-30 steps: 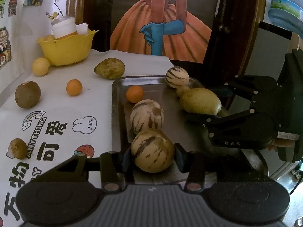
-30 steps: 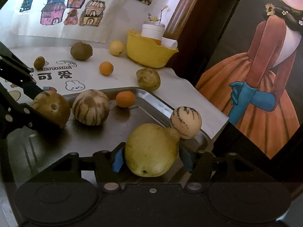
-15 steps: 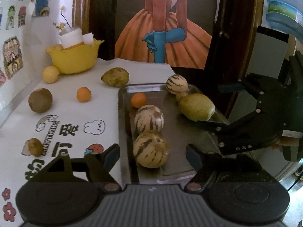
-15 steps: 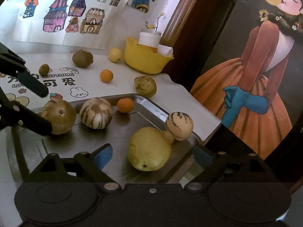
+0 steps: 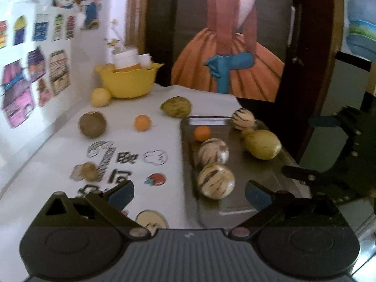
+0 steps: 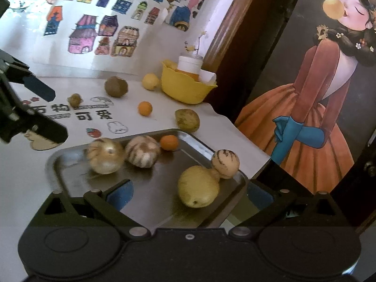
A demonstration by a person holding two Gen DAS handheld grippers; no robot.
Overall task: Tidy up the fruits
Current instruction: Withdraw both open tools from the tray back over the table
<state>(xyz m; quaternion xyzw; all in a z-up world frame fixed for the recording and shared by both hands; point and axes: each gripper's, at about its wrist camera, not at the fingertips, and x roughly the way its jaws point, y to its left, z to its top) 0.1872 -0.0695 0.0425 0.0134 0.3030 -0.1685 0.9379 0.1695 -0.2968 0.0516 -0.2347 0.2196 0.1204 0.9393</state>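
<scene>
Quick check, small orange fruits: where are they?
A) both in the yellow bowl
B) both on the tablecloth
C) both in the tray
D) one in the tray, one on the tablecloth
D: one small orange sits in the metal tray; the other orange lies on the tablecloth, left of the tray.

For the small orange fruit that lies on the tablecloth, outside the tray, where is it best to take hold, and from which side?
Grip the small orange fruit across its middle, its widest part; it is round, so any pair of opposite sides should serve. Come from above and from the near side: the cloth around it is bare, with the brown fruit and the green fruit standing well apart. The left gripper, its jaws opening and empty, looks nearest.
</scene>
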